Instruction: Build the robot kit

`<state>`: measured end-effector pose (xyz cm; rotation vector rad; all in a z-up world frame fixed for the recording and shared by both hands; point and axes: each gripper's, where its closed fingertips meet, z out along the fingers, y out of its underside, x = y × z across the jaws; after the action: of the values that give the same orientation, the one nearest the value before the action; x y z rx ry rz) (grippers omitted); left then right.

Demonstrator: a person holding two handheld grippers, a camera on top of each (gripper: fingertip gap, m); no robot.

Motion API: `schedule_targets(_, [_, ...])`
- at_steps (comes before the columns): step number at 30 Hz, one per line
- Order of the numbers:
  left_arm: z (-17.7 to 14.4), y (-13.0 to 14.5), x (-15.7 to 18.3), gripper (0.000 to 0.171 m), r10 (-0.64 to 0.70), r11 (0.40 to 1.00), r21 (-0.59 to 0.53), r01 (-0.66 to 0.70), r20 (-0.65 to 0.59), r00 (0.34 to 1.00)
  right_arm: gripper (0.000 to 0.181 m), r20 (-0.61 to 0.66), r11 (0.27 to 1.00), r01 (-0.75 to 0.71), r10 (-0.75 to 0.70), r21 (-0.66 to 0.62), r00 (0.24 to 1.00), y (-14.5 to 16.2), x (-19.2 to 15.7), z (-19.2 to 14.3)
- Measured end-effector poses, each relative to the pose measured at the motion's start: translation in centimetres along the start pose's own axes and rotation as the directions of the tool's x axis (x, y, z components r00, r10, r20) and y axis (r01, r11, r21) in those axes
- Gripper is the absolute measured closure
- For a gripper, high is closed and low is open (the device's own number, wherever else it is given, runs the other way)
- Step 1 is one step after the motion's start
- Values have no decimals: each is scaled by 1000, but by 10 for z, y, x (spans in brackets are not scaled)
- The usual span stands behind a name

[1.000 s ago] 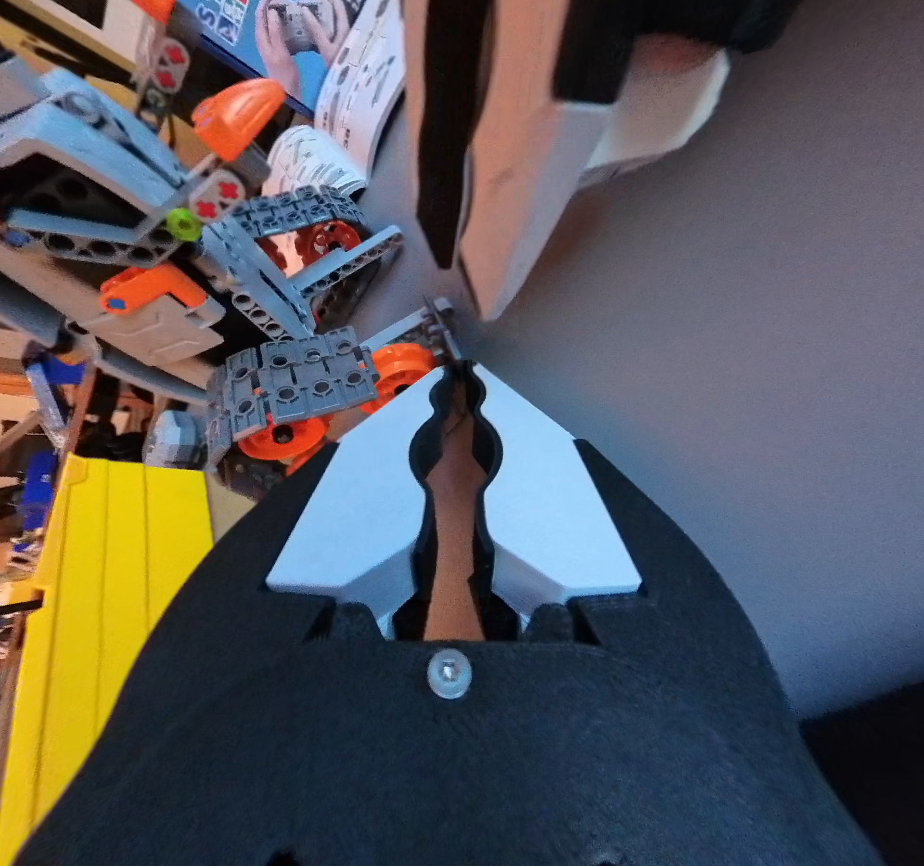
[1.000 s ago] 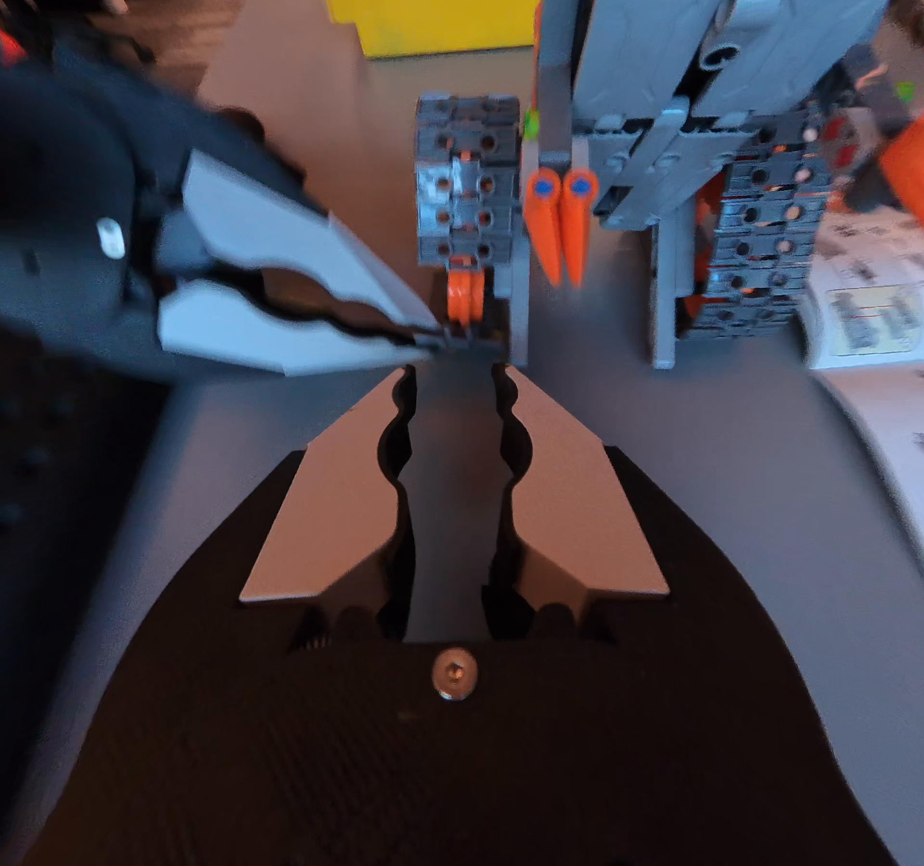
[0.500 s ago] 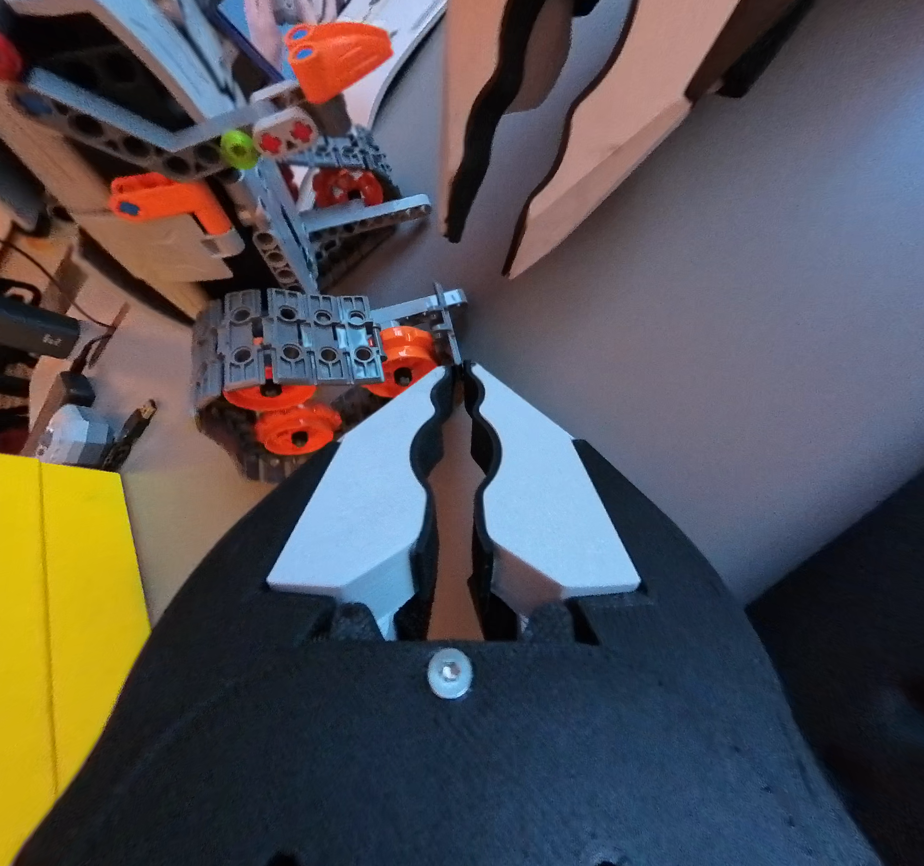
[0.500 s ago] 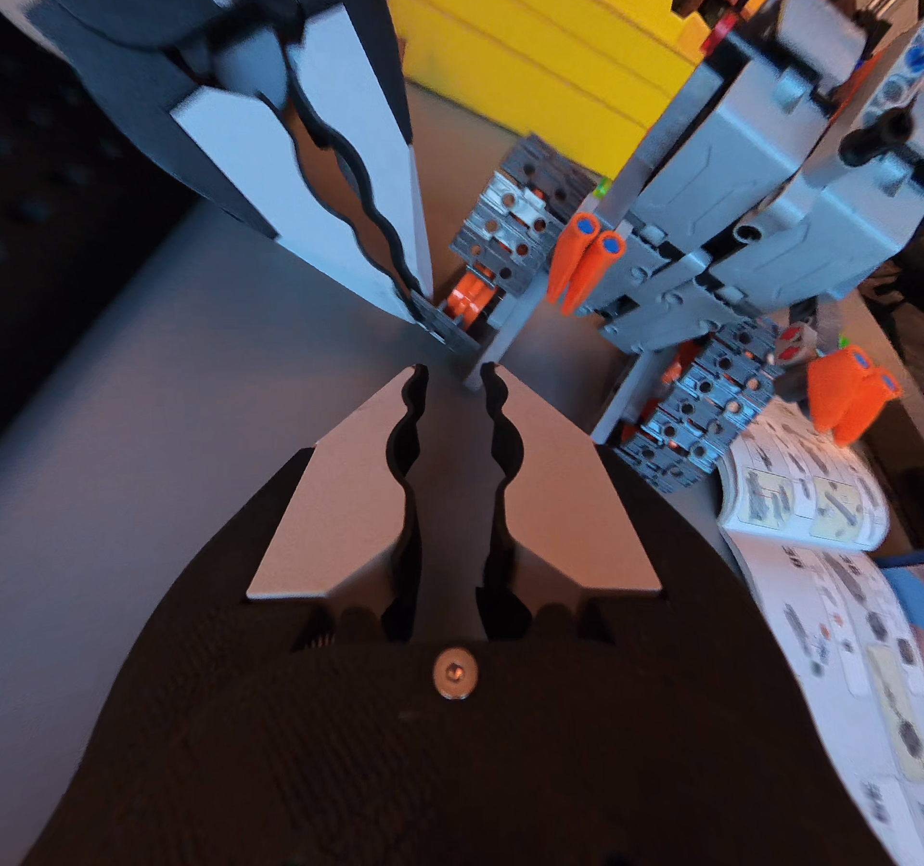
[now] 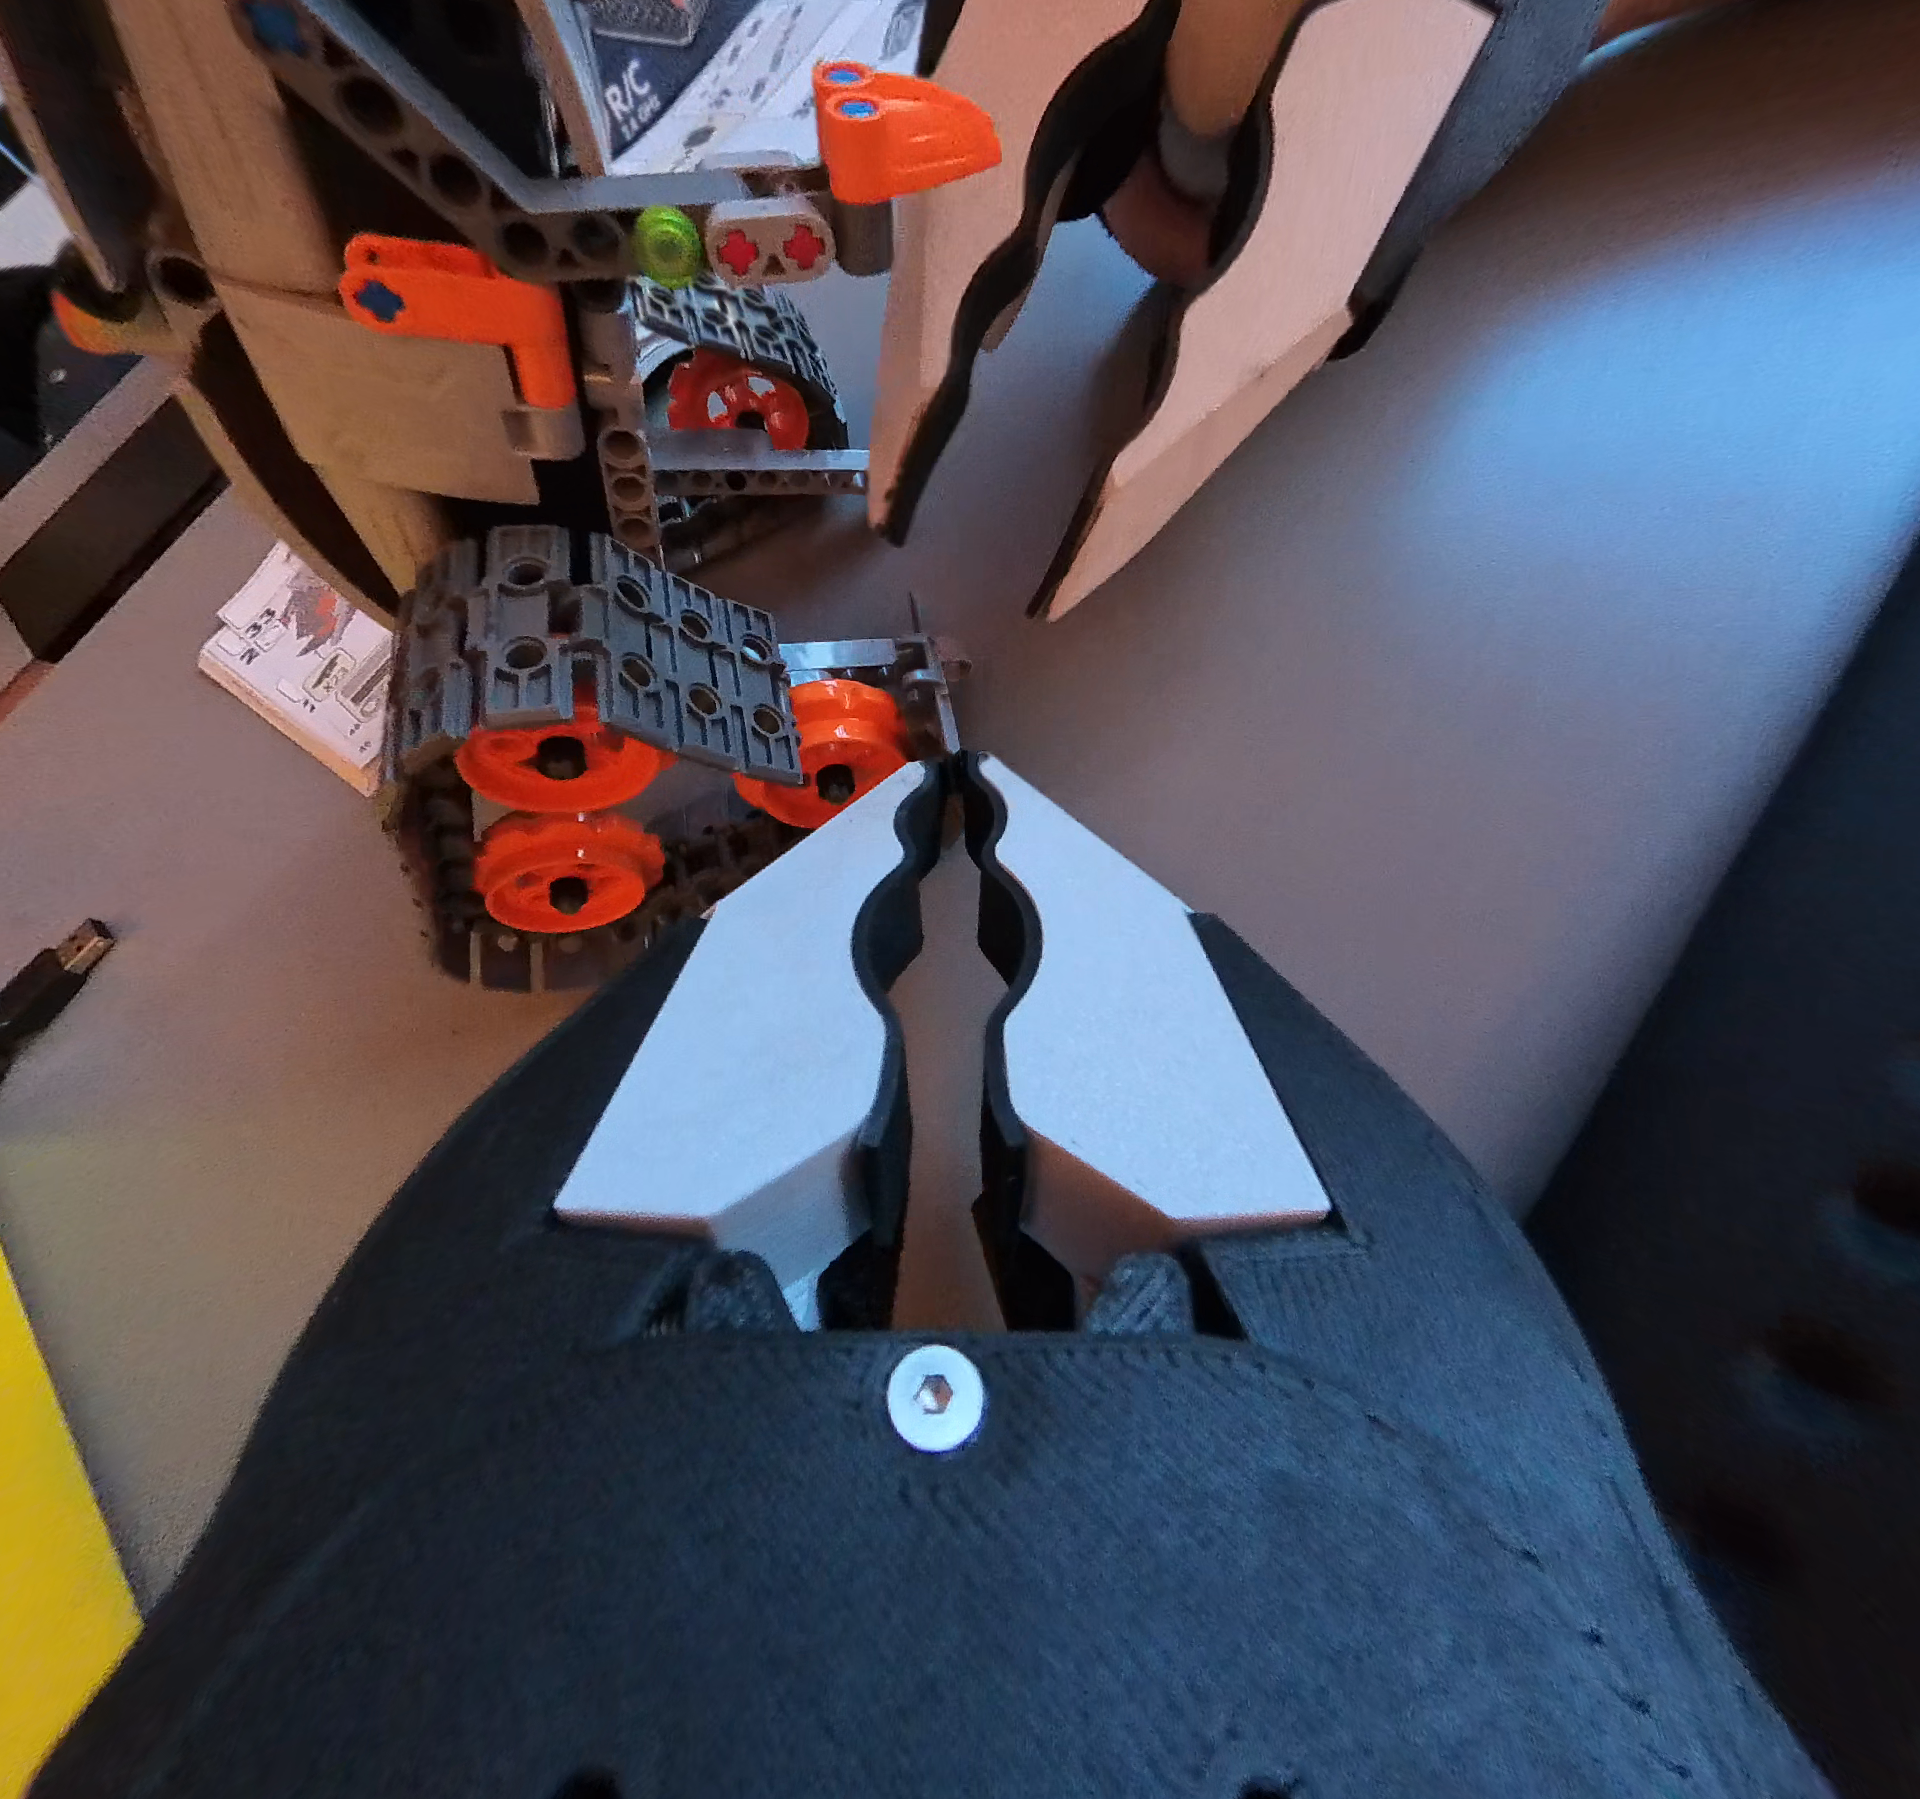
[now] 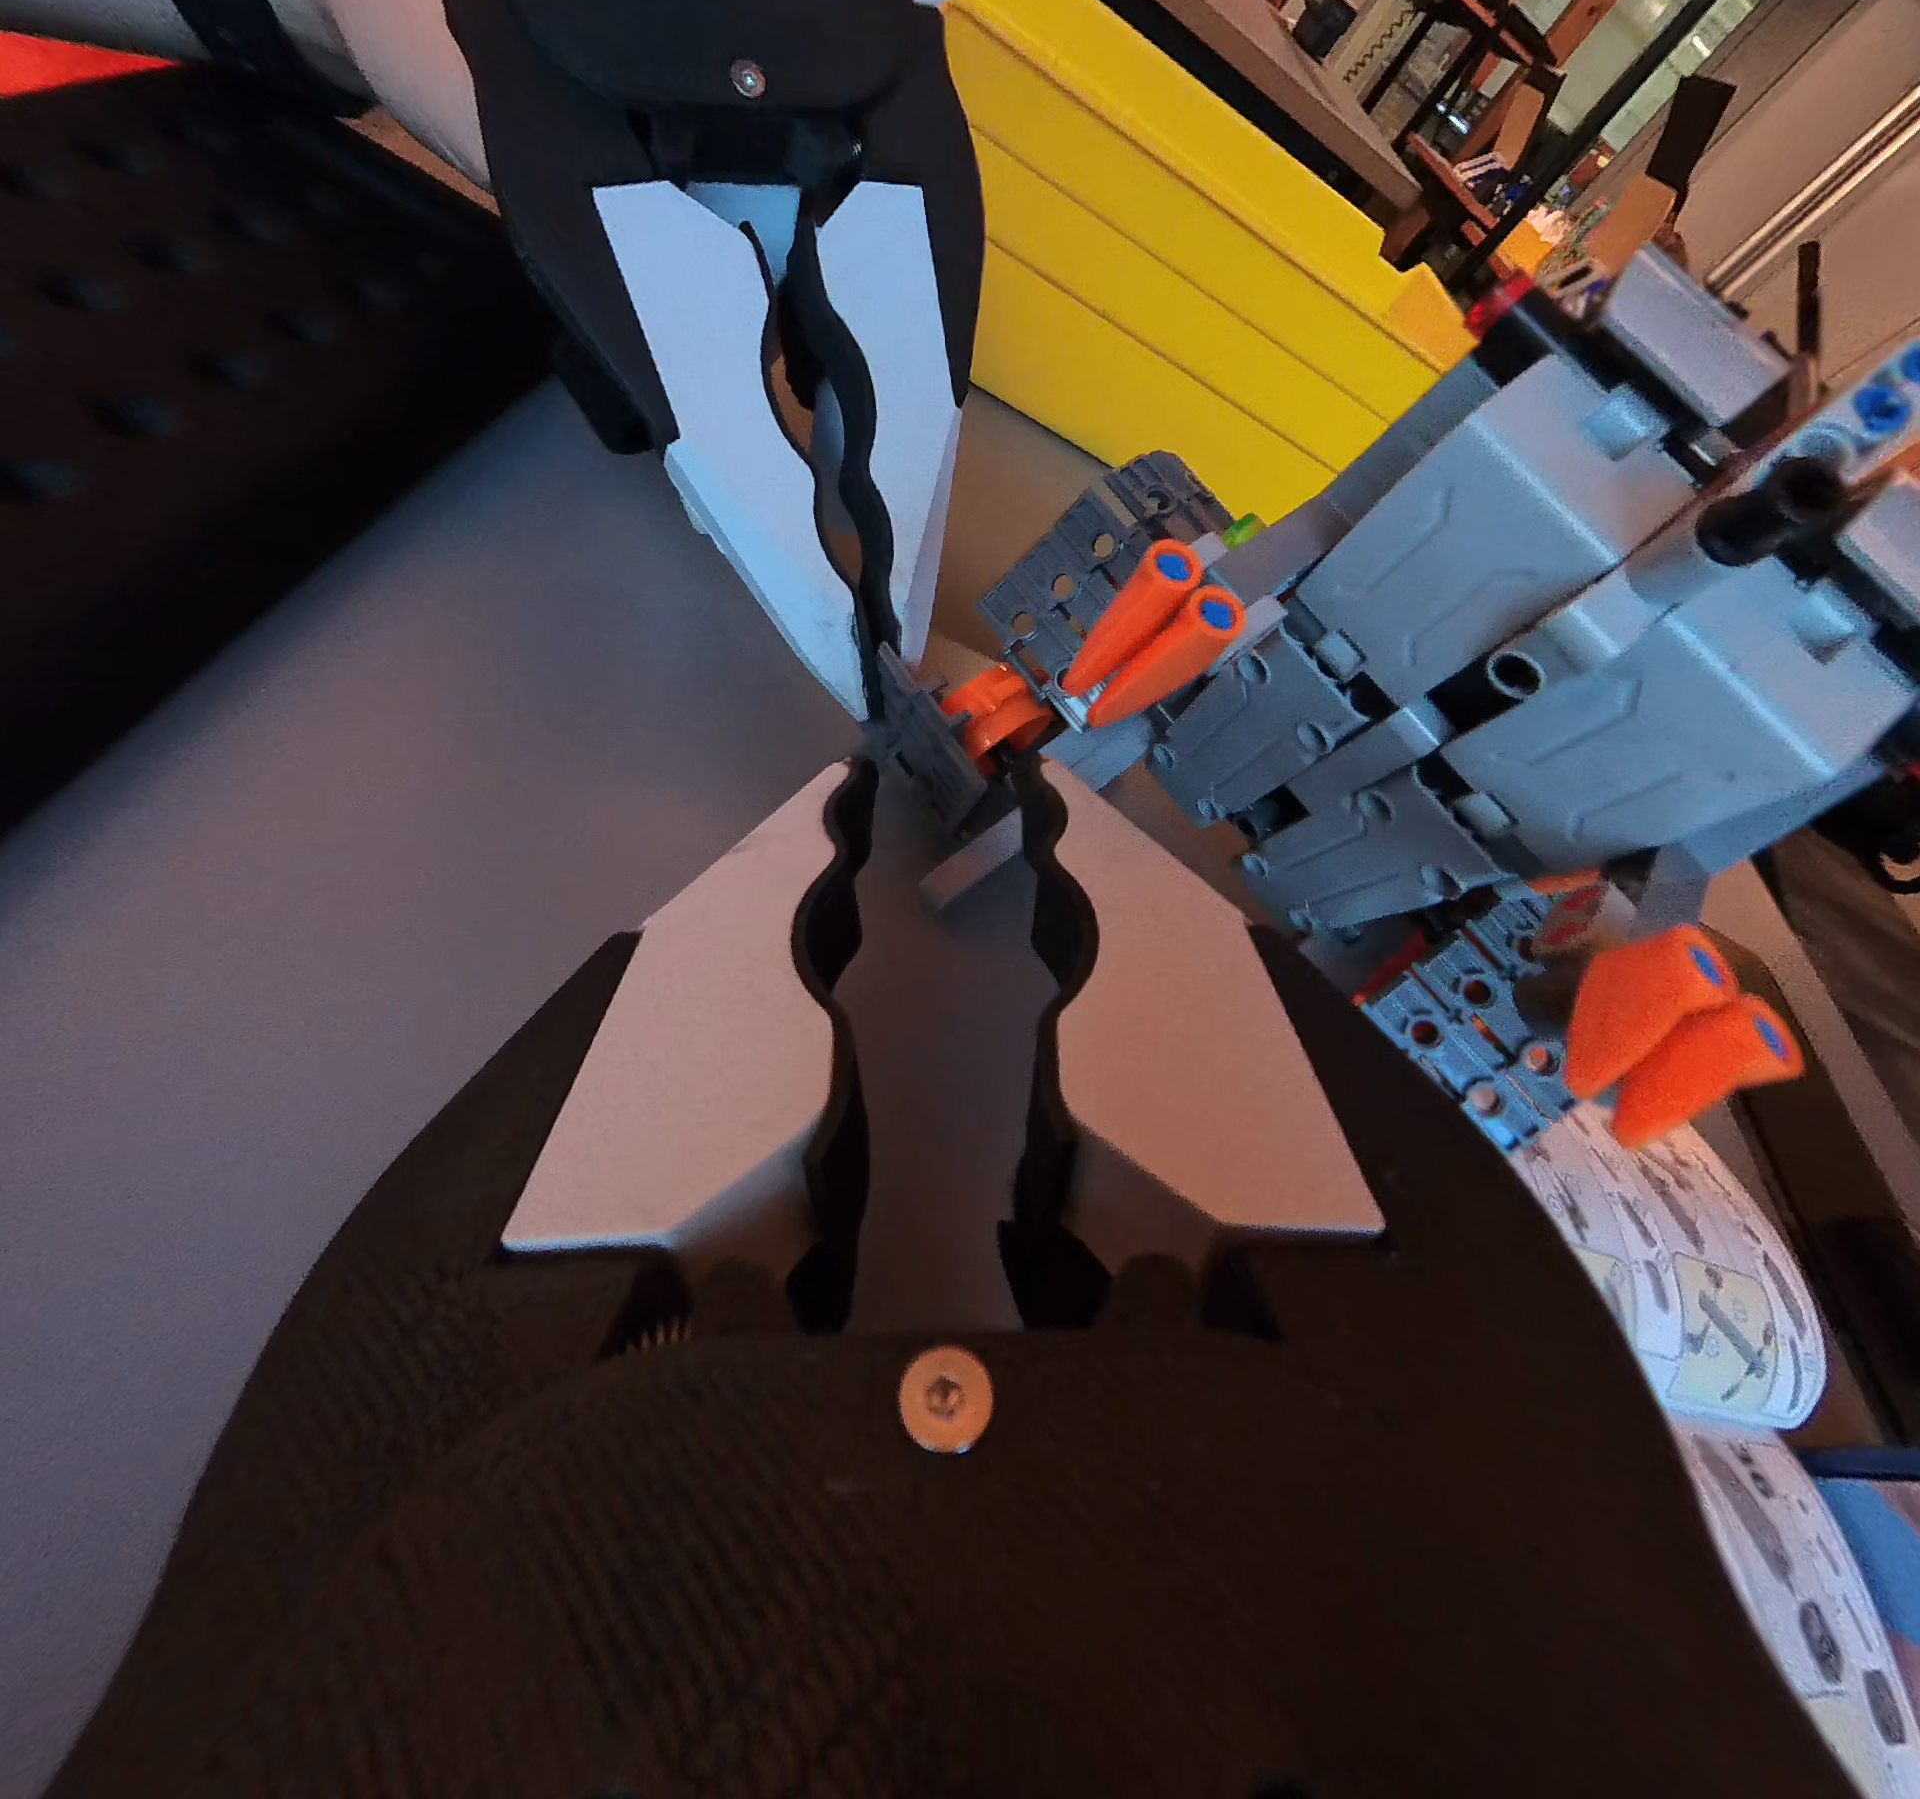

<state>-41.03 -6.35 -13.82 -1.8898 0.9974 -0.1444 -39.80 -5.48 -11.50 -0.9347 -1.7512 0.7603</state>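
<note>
A grey brick-built robot model [image 5: 416,378] with orange parts stands on the grey table [image 5: 1455,710]. Its near foot is a dark grey track [image 5: 613,648] on orange wheels [image 5: 561,762]. My left gripper [image 5: 956,762] is shut on a small dark grey link [image 5: 928,679] at the front end of that track. In the right wrist view the left gripper [image 6: 883,669] comes down from above and pinches the link [image 6: 925,741]. My right gripper [image 6: 940,778] is open, its fingertips on either side of the link without closing on it. It also shows in the left wrist view [image 5: 971,565], open, just above the link.
A yellow bin [image 6: 1143,274] stands behind the model. An open instruction booklet [image 6: 1704,1282] lies to the right, another booklet [image 5: 301,669] and a USB plug [image 5: 62,960] beside the track. A dark perforated surface [image 6: 208,347] borders the table on the left. My two grippers' fingertips are within a few centimetres of each other.
Both views have swung around the track end. The left gripper has stayed shut on the link. The right gripper has stayed open and now straddles the link more closely.
</note>
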Motion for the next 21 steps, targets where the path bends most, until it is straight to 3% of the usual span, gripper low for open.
schedule_targets(6, [-3,2,0,170,23,999,34,-22,-6,1000,155,10,997,-65,66,-39,998,3,6,12])
schedule_targets(14, [-7,4,1,170,47,998,53,-46,-18,999,174,179,973,-227,231,-44,956,2,1,14])
schedule_targets(21, [-11,7,2,171,36,998,54,-34,-37,999,169,249,965,-258,261,-44,933,-4,-8,19])
